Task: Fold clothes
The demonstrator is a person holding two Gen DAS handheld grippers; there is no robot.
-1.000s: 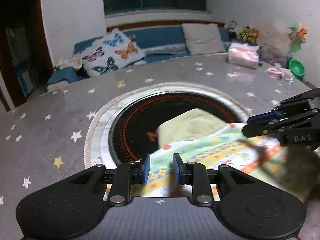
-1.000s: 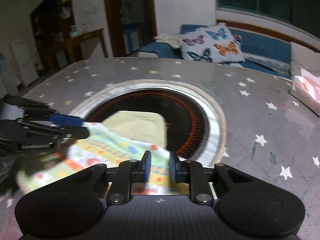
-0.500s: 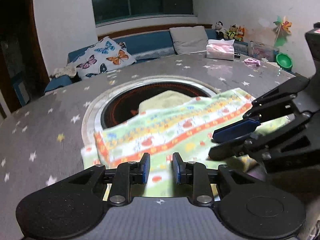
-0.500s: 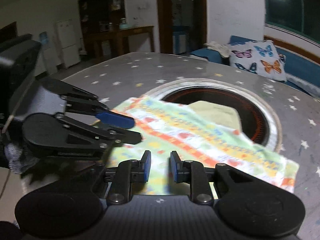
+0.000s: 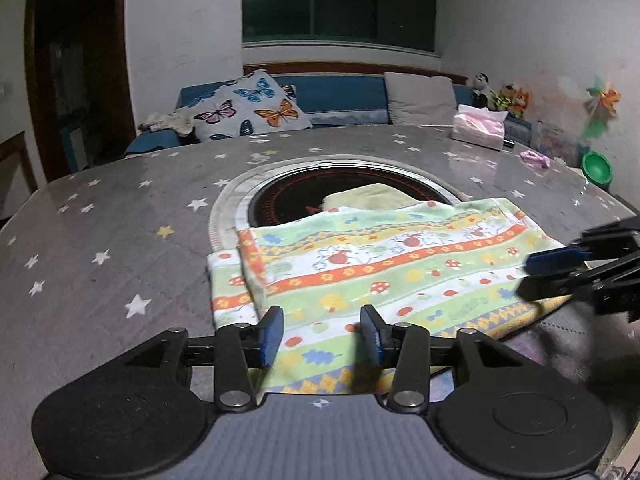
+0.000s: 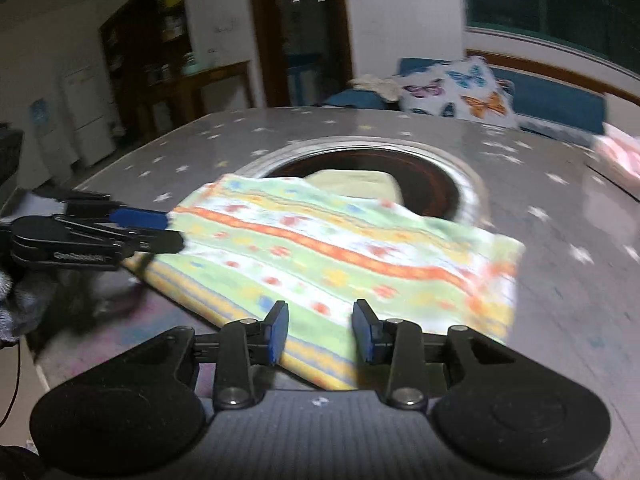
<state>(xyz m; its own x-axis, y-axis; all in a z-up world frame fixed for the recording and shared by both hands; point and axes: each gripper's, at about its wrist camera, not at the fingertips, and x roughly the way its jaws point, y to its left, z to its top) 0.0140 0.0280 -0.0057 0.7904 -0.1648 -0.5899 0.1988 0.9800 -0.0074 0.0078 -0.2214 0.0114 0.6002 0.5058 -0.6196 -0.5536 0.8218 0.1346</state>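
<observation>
A colourful striped cloth (image 5: 384, 272) with mushroom and flower prints lies folded on the grey star-patterned table (image 5: 120, 240); it also shows in the right wrist view (image 6: 340, 256). My left gripper (image 5: 322, 334) is open, its jaws apart over the cloth's near edge. My right gripper (image 6: 320, 330) is open over the near edge too. Each gripper shows at the side of the other's view: the right one (image 5: 560, 272), the left one (image 6: 140, 228). A folded pale yellow-green cloth (image 5: 376, 200) lies in the round black recess behind.
The round black hob recess (image 5: 288, 204) with a metal ring sits mid-table. A pink tissue pack (image 5: 480, 132) and a small pink item (image 5: 534, 158) lie at the far right. A blue sofa with a butterfly cushion (image 5: 252, 108) stands beyond.
Both grippers were shut on the striped cloth and pulled it back toward me over itself. Now both have opened and let it go, and the cloth lies folded on the table.
</observation>
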